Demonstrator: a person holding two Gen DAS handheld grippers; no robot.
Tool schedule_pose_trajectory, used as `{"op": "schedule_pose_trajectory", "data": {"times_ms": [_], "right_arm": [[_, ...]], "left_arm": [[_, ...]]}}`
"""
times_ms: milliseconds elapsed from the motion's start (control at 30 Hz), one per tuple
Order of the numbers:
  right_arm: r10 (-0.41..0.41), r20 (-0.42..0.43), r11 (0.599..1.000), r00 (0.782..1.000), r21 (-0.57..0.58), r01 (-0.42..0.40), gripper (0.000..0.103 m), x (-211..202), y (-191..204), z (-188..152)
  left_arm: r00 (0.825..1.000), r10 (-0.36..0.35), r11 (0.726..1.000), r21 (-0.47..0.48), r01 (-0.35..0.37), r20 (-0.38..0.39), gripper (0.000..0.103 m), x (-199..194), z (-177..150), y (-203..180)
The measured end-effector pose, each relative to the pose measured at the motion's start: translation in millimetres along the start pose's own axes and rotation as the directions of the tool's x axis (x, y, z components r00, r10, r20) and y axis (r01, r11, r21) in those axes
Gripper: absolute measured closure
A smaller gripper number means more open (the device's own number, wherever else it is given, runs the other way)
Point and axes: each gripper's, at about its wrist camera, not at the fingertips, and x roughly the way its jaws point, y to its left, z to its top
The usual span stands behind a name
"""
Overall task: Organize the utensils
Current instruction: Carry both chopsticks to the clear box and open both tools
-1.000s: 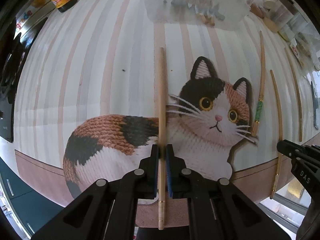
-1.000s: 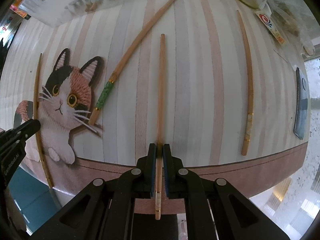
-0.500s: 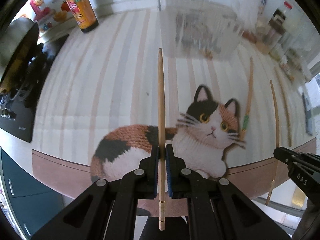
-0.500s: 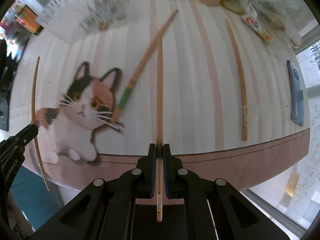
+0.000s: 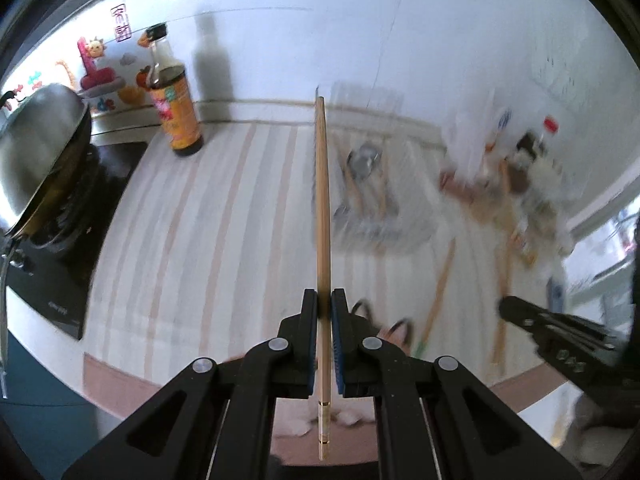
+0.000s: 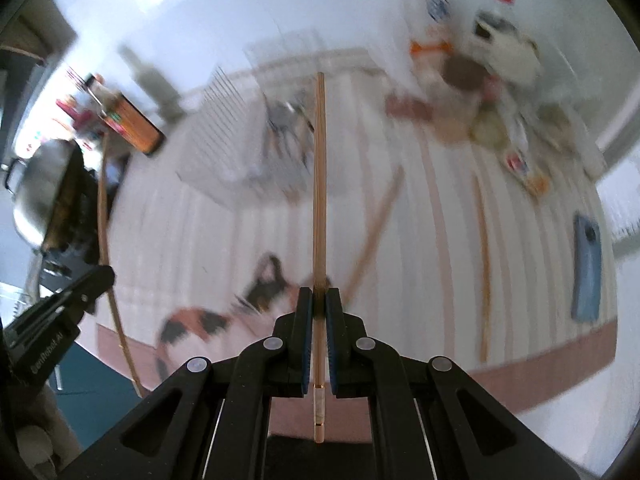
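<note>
Apparently wooden, slender chopstick [image 5: 323, 216], gripper [image 5: 325, 312] clamped

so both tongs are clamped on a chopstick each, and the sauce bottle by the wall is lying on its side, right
Not quite. The sauce bottle is standing upright by the wall, not lying down; the left wrist view shows it clearly. The rest holds: the left tongs are shut on a chopstick, and the right tongs are shut on another chopstick.
</note>
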Motion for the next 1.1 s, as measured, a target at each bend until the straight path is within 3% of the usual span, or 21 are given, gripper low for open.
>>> {"op": "schedule_pose_trajectory", "data": {"times_ms": [233,467,667,767,900,933,967,1000,1100], "right_arm": [[0.112,-0.012,0.994,0.994,0.005,-0.112,0.096,17.4,9.8,89.6],[0.161,-0.065,0.987,0.985,0.000,-0.161,0.096,58.2,10.5,175.9],[0.145,-0.127,0.989,0.981,-0.006,-0.147,0.096,98.8,10.1,213.3],[0.128,-0.170,0.992,0.977,0.006,-0.128,0.095,120.2,2.9,221.2],[0.132,-0.160,0.991,0.978,0.018,-0.130,0.076,121.2,-9.2,219.2],[0.119,-0.150,0.993,0.982,0.013,-0.118,0.076,118.0,-12.7,216.4],[0.114,-0.139,0.993,0.984,0.015,-0.113,0.076,113.9,-17.1,213.2],[0.116,-0.133,0.993,0.984,0.023,-0.114,0.075,111.1,-22.1,210.6],[0.086,-0.097,0.996,0.992,0.042,-0.082,0.068,93.0,-41.1,195.0]], "left_arm": [[0.998,-0.069,0.996,-0.059,0.068,-0.011,0.099,12.3,88.1,-11.8],[0.993,-0.070,0.997,-0.045,0.066,-0.096,0.098,66.6,157.9,-25.4],[0.980,-0.035,0.999,-0.041,0.027,-0.196,0.097,116.2,178.7,-30.1],[0.979,0.000,0.999,-0.040,-0.008,-0.203,0.096,121.5,178.4,-28.9],[0.984,0.084,0.996,-0.023,-0.089,-0.156,0.092,112.3,168.6,-26.7],[0.985,0.100,0.994,-0.026,-0.104,-0.140,0.090,109.4,166.6,-25.2],[0.984,0.128,0.991,-0.021,-0.132,-0.121,0.088,104.9,161.4,-25.3],[0.983,0.146,0.989,-0.019,-0.149,-0.108,0.080,102.1,158.7,-25.3],[0.980,0.197,0.980,-0.017,-0.198,-0.035,0.042,87.8,142.5,-27.1]]}}
